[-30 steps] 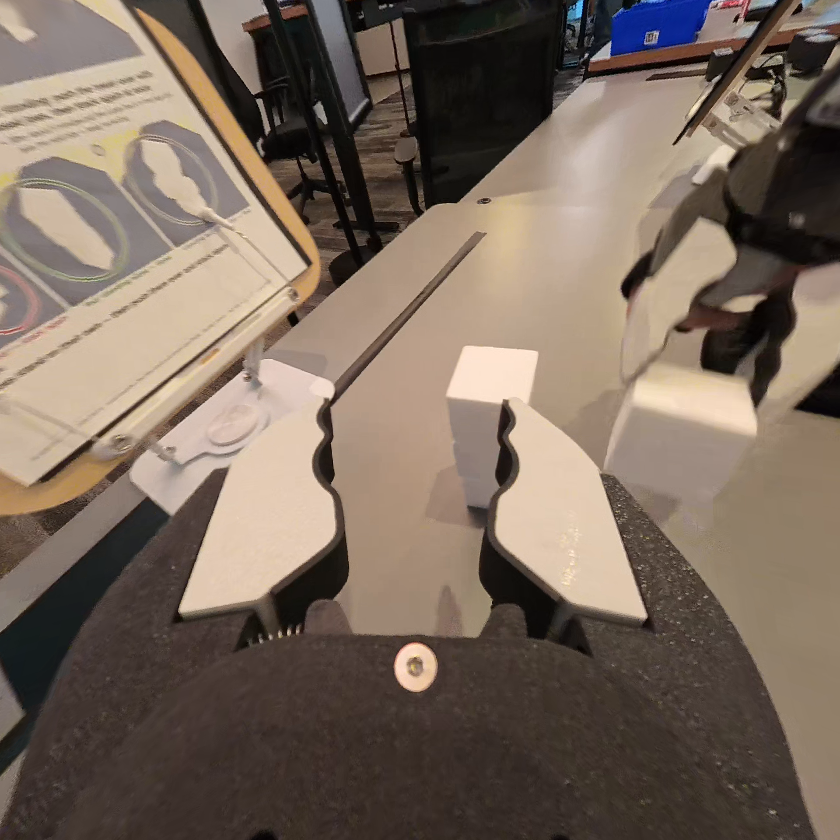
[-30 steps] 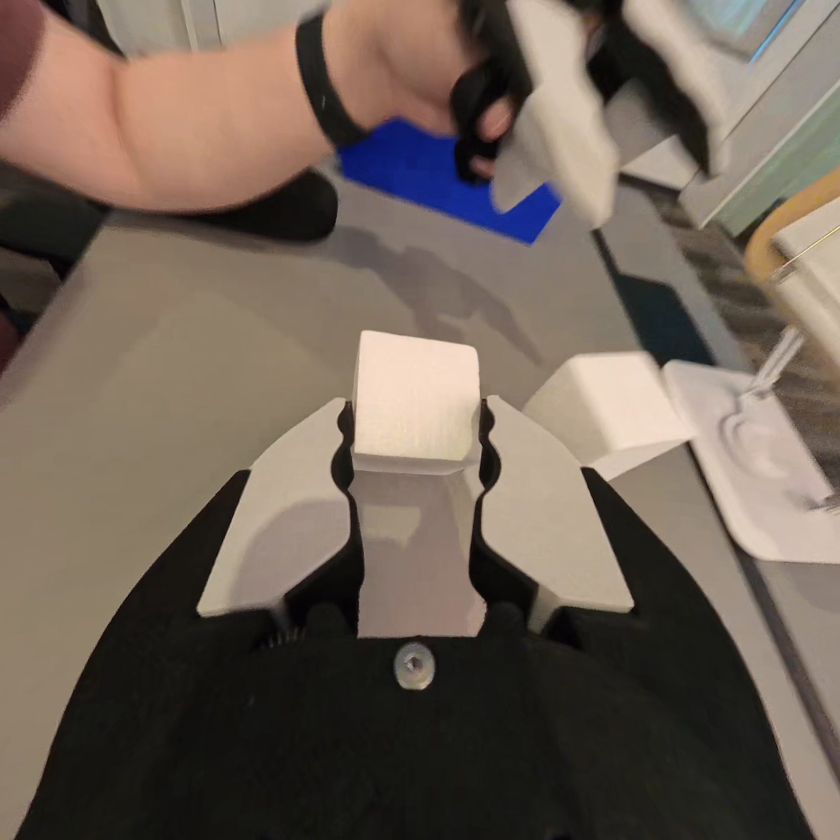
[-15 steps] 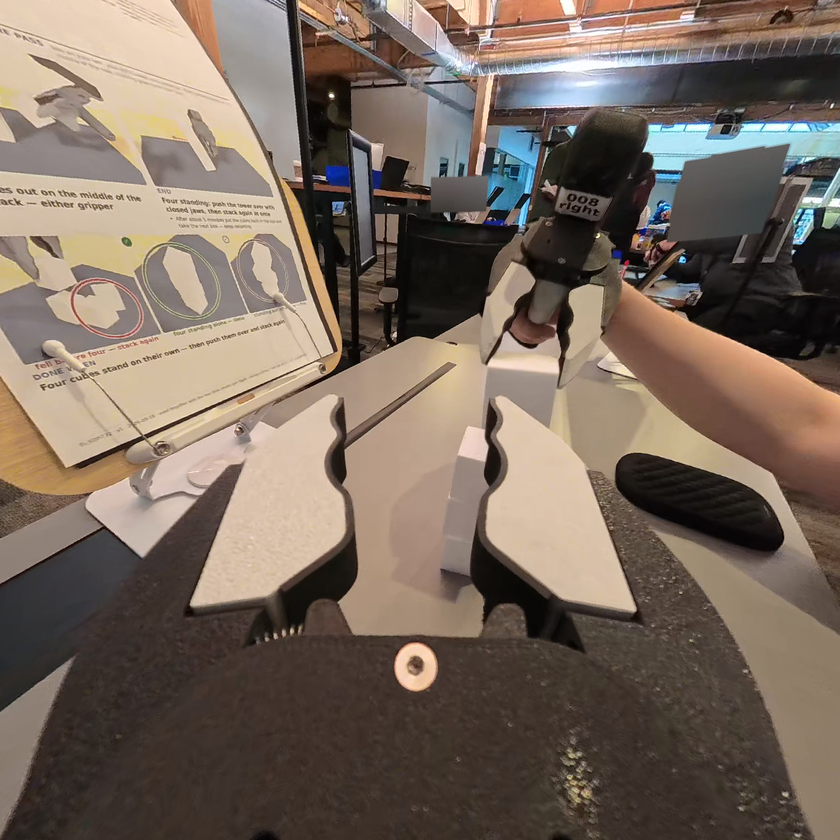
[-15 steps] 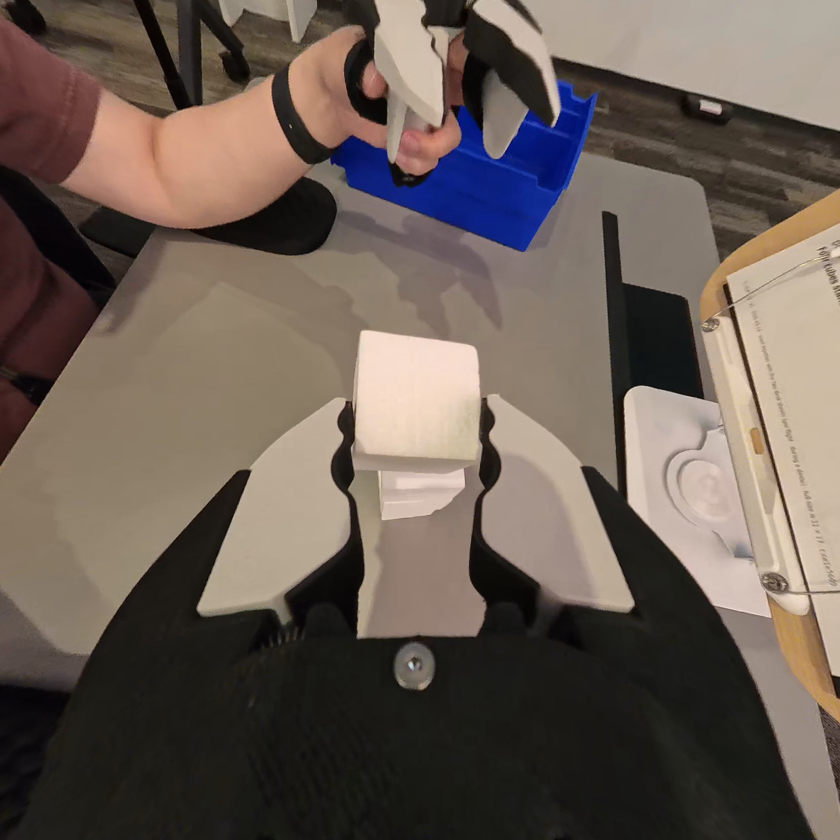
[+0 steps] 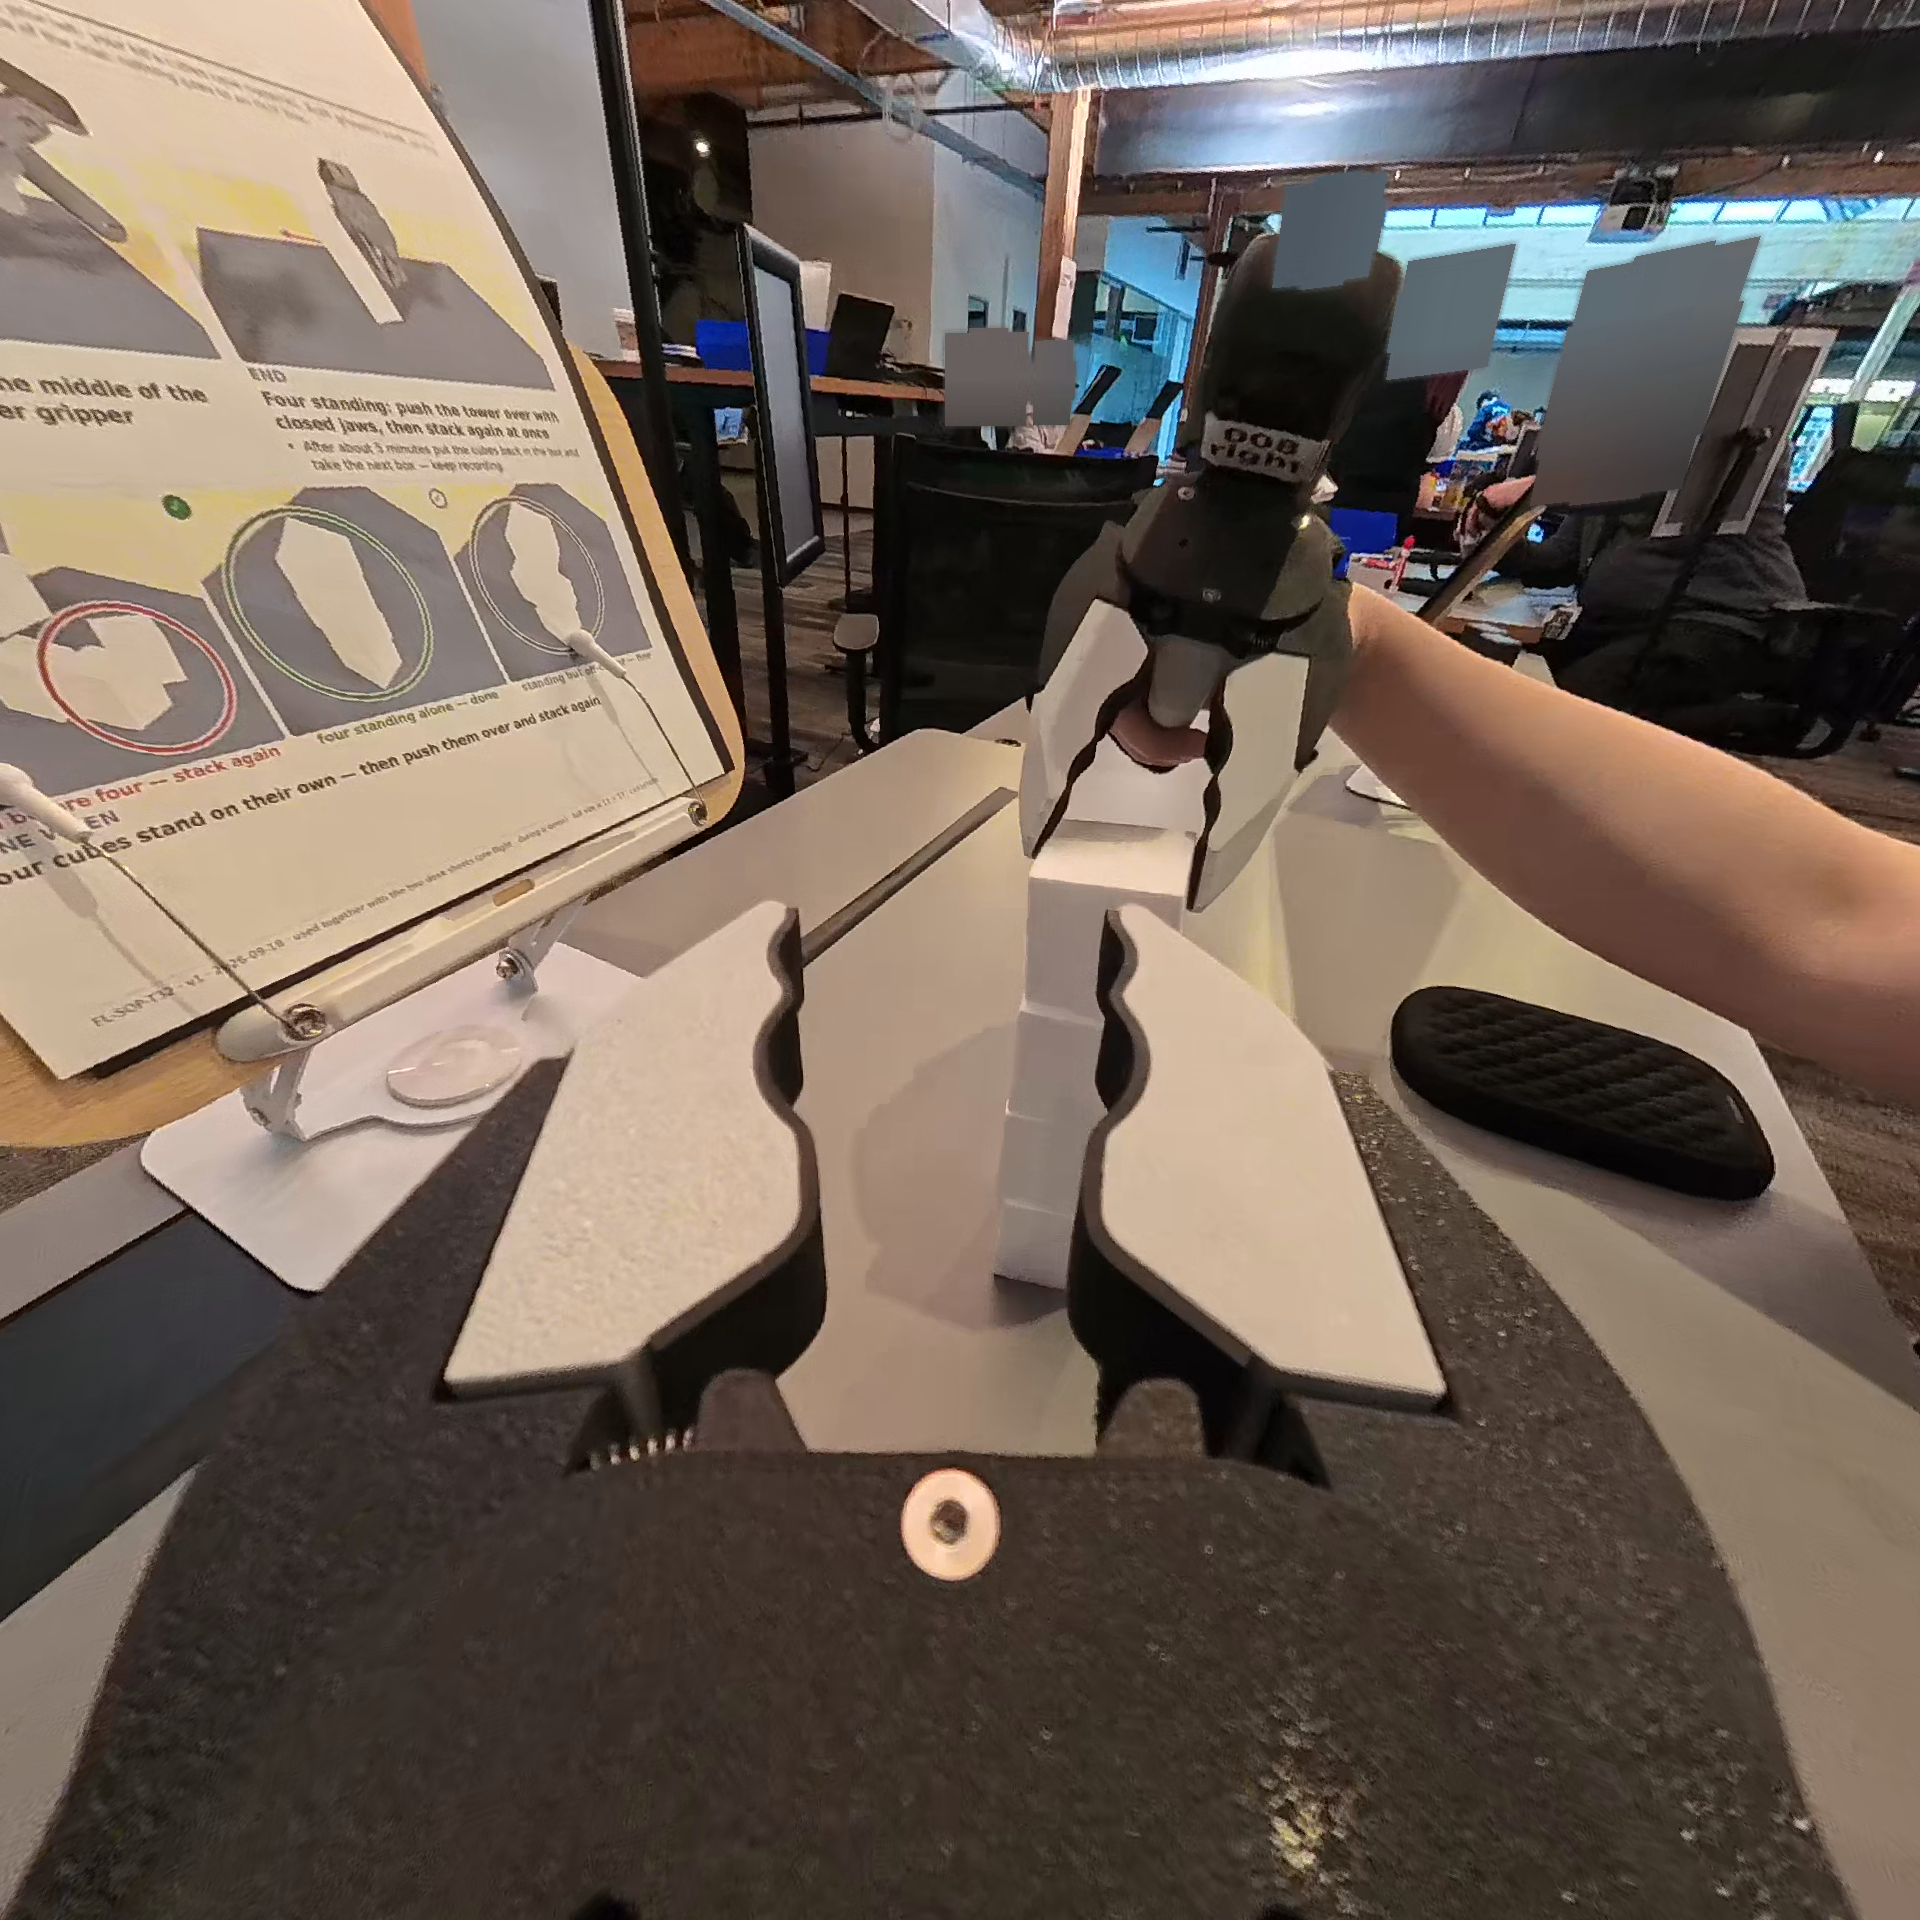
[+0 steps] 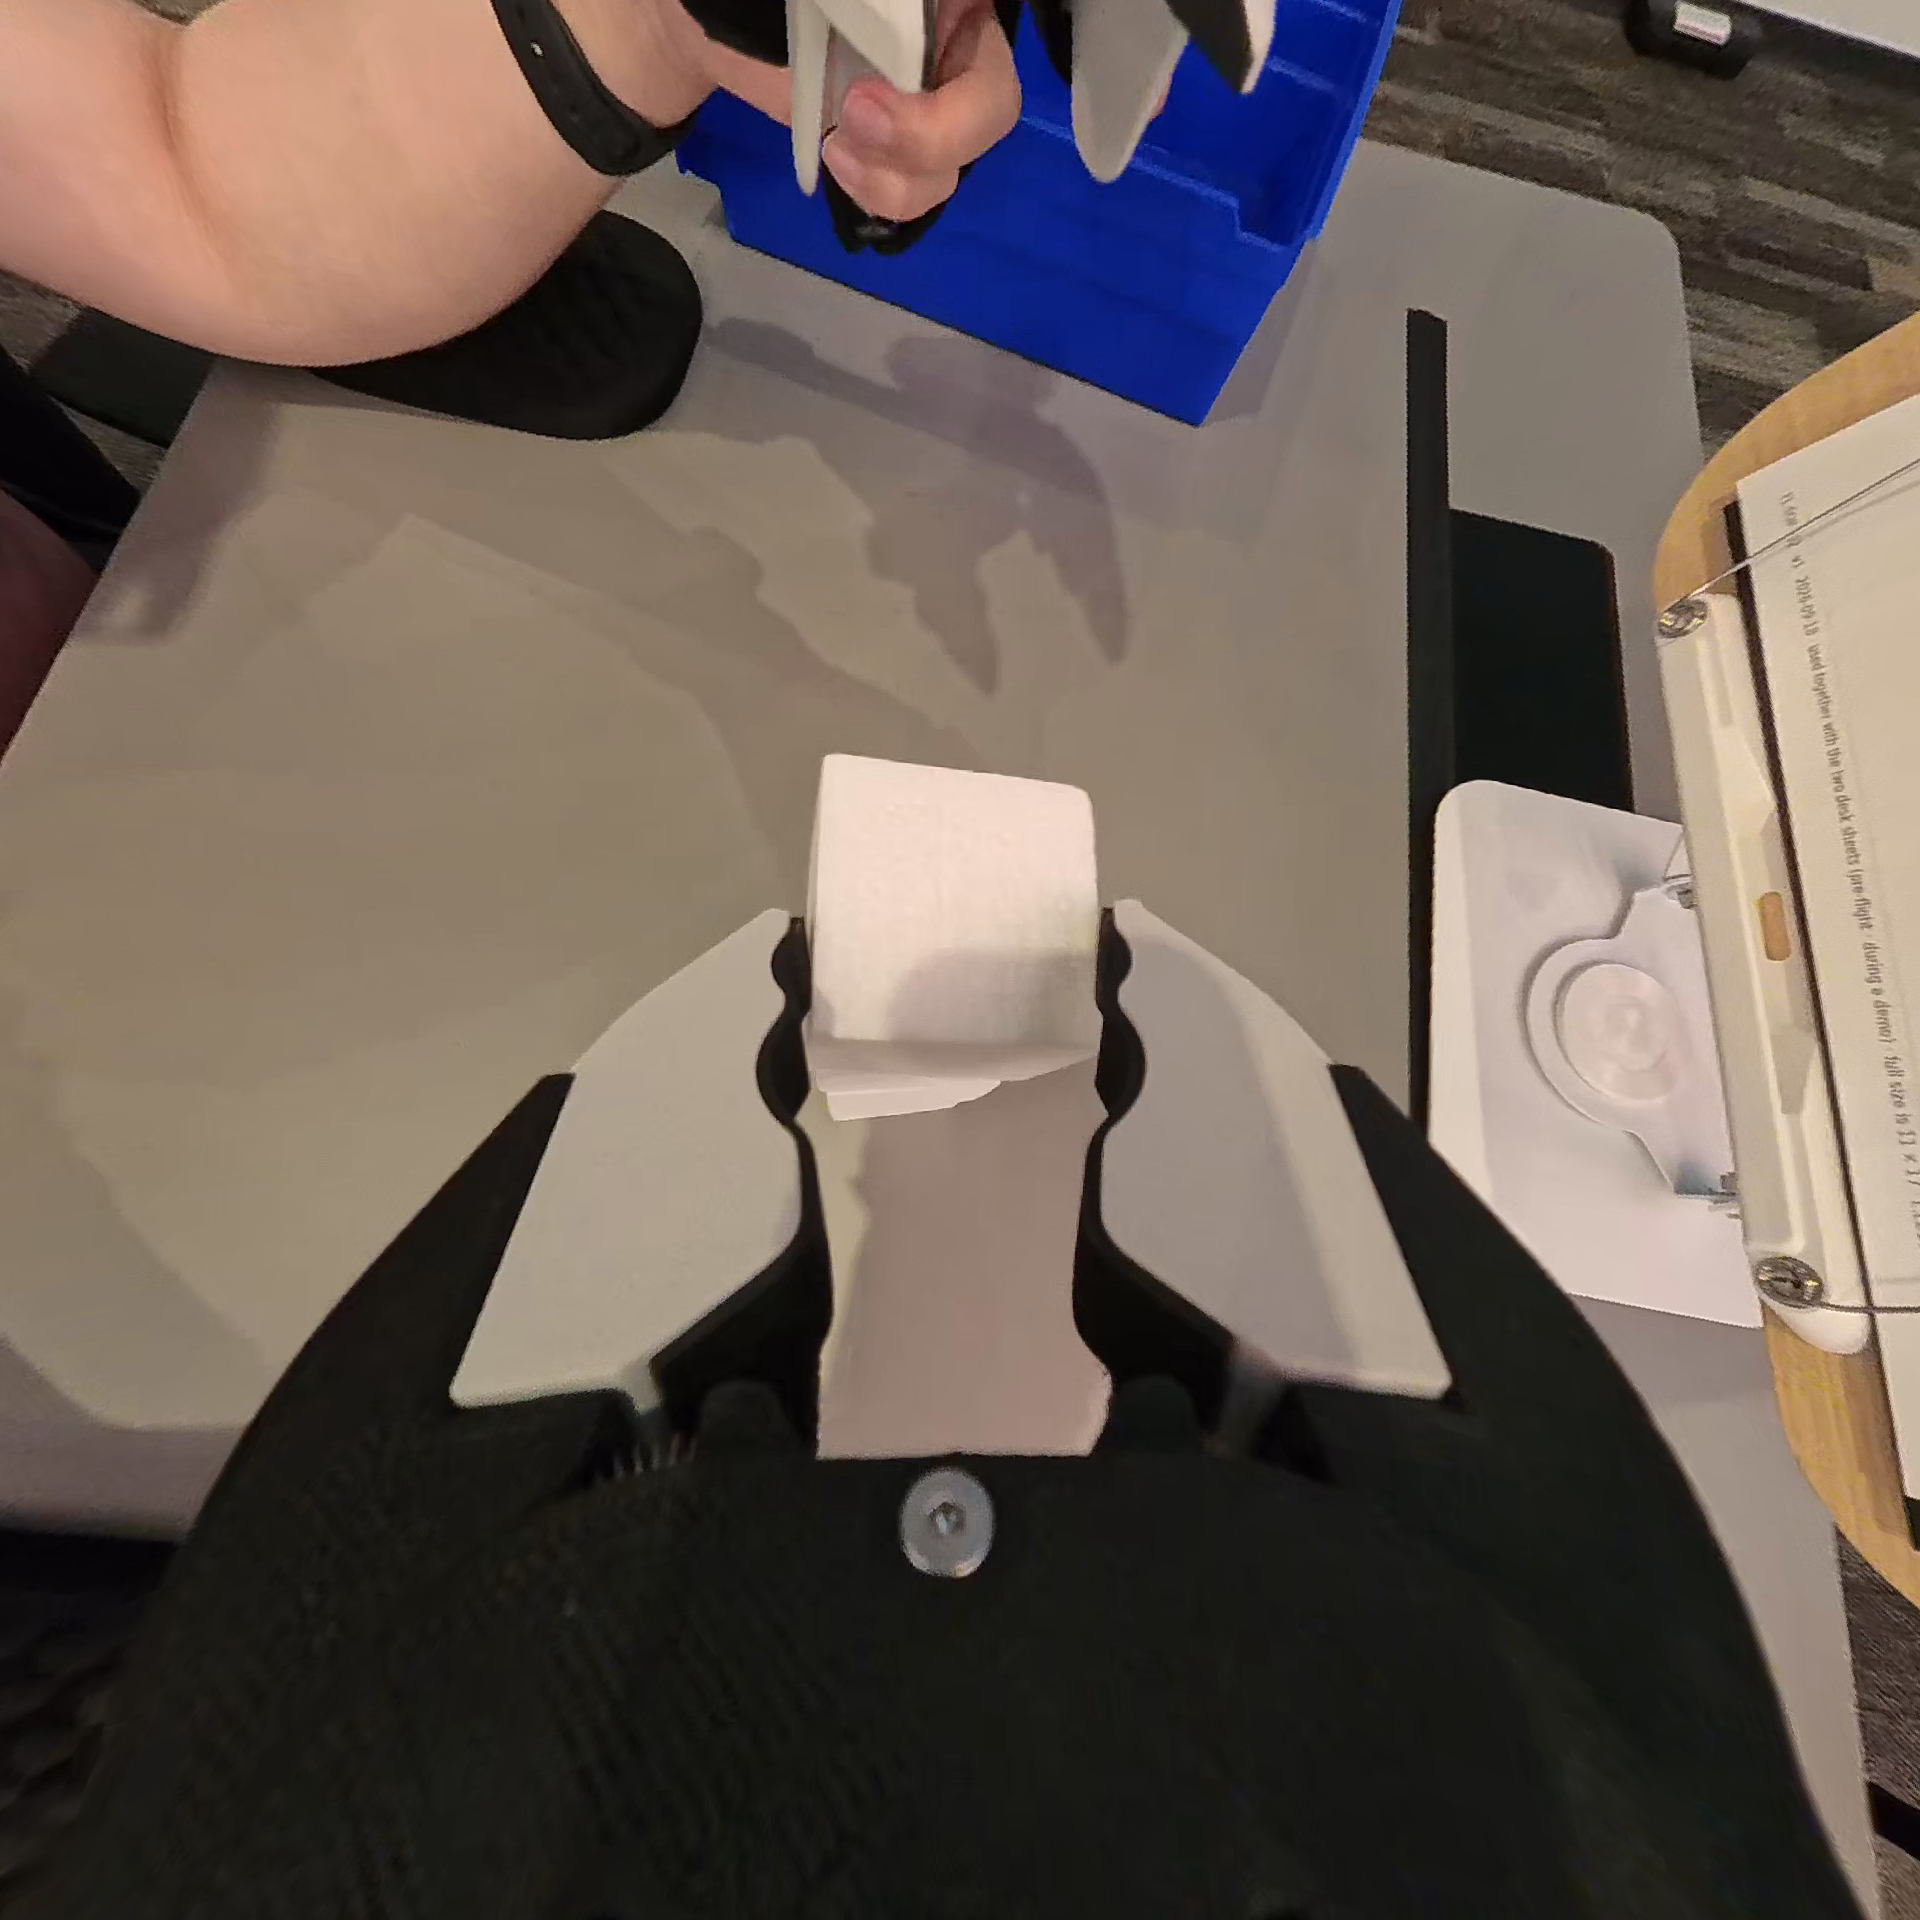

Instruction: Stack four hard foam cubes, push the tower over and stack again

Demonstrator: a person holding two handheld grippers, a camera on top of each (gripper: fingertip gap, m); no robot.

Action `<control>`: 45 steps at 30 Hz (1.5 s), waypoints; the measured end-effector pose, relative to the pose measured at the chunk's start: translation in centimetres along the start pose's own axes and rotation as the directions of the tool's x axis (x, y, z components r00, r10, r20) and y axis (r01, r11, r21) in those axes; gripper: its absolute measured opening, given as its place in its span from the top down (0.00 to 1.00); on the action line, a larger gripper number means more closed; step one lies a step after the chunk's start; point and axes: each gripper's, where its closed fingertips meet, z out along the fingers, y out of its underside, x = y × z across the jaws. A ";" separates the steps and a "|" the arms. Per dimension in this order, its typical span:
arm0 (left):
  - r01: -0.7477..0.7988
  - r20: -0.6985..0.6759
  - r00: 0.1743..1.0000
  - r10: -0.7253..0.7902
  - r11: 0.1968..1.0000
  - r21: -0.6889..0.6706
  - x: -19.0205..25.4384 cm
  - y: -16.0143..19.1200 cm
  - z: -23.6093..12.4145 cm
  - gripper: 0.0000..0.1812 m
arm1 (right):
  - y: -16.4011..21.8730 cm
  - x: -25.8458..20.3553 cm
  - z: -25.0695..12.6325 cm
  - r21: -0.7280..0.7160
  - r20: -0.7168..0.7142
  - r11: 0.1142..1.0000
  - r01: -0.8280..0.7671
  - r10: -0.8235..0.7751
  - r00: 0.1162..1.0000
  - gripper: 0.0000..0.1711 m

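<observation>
A tower of white foam cubes (image 5: 1044, 1101) stands on the grey table (image 5: 914, 1039), partly hidden behind my left gripper's right finger. My right gripper (image 5: 1127, 862) comes down from above and is shut on the top cube (image 5: 1107, 868), which sits on the tower. In the right wrist view the held cube (image 6: 951, 894) fills the jaws of the right gripper (image 6: 948, 920), and edges of the cubes below (image 6: 904, 1099) peek out under it. My left gripper (image 5: 948, 920) is open and empty, just short of the tower. It also shows in the right wrist view (image 6: 977, 94), raised.
A stand with an instruction sheet (image 5: 312, 540) and its white base (image 5: 343, 1153) are left of the tower. A blue bin (image 6: 1091, 270) and a black wrist pad (image 5: 1579, 1091) lie on the table. A black slot (image 6: 1425, 623) runs along the table. About 15 centimeters separates my left fingertips from my right.
My right gripper has carried the cube over the tower and lowered it onto the top. My left gripper has stayed open near the tower.
</observation>
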 end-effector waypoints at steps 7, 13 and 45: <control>-0.005 0.009 1.000 0.006 1.000 -0.016 0.0 0.5 0.7 0.69 | -0.1 -0.4 0.2 -0.031 -0.071 0.996 0.085 -0.087 0.994 0.68; -0.014 0.000 1.000 0.014 0.999 -0.039 0.3 1.1 1.2 0.71 | 0.4 0.0 0.0 -0.057 -0.140 0.995 0.087 -0.094 0.986 0.59; -0.322 -0.236 0.947 0.219 0.629 -0.708 4.5 18.5 6.9 1.00 | 17.0 -3.2 -13.5 0.148 -0.415 0.942 -0.300 0.335 0.846 1.00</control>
